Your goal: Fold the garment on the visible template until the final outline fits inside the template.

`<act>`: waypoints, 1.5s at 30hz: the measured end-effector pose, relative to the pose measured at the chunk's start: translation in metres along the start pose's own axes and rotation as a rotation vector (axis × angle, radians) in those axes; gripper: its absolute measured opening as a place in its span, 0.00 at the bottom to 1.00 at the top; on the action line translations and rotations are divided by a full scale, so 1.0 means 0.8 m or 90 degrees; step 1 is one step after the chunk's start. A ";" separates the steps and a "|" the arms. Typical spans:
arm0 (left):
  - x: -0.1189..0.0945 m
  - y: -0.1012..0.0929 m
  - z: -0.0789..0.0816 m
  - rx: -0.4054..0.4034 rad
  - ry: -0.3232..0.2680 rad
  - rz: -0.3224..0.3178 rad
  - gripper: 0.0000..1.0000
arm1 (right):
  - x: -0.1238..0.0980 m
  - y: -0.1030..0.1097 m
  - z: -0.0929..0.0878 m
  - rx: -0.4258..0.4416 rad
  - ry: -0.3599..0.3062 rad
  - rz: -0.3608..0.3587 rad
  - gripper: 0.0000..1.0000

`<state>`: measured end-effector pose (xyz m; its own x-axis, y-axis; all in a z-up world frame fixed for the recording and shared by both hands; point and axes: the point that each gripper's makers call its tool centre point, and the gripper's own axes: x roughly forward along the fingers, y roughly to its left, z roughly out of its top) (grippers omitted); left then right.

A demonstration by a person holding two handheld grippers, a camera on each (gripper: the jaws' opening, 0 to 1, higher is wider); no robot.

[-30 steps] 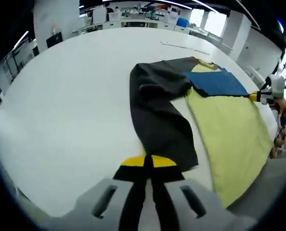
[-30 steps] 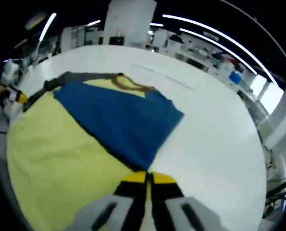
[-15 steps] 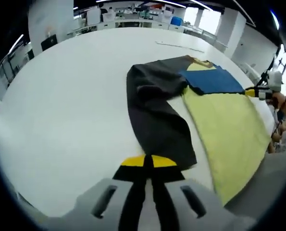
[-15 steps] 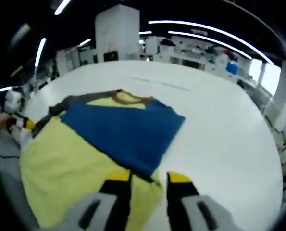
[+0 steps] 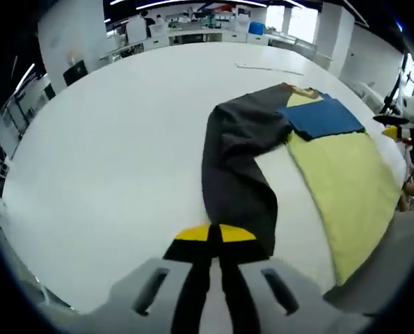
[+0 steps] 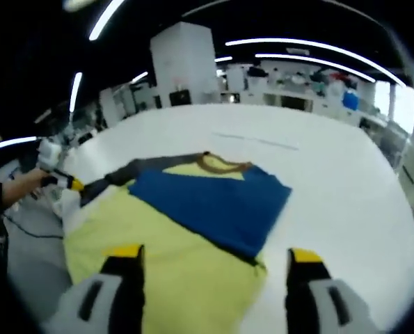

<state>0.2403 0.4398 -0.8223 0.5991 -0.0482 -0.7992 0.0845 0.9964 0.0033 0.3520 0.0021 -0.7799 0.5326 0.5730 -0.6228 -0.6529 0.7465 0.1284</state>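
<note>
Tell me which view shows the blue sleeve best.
The right gripper view: the blue sleeve lies large and central there, folded across the yellow body below the collar, all its edges visible. In the left gripper view it is small, far off and foreshortened beside the dark sleeve.

Left gripper (image 5: 214, 240) has grey moulded body, black jaws tipped yellow; right gripper (image 6: 211, 261) matches, grey, black, yellow-tipped.
</note>
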 end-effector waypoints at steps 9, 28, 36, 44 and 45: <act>0.003 0.052 0.004 0.030 0.013 0.043 0.00 | -0.030 0.014 0.015 -0.049 -0.017 0.030 0.90; 0.013 0.134 0.033 0.024 -0.023 0.152 0.01 | -0.058 0.014 0.012 -0.045 -0.023 0.005 0.89; 0.002 0.137 0.043 -0.060 -0.105 0.151 0.18 | -0.066 0.013 0.016 -0.023 -0.042 0.006 0.90; 0.001 0.125 0.027 -0.134 -0.111 0.143 0.38 | -0.072 0.027 0.019 -0.045 -0.040 0.012 0.90; 0.001 0.122 0.023 -0.146 -0.114 0.144 0.40 | -0.073 0.029 0.019 -0.048 -0.038 0.014 0.90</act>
<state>0.2639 0.5360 -0.8113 0.7134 0.1846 -0.6760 -0.2353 0.9718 0.0170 0.3141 -0.0089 -0.7293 0.5474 0.6095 -0.5734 -0.7025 0.7070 0.0809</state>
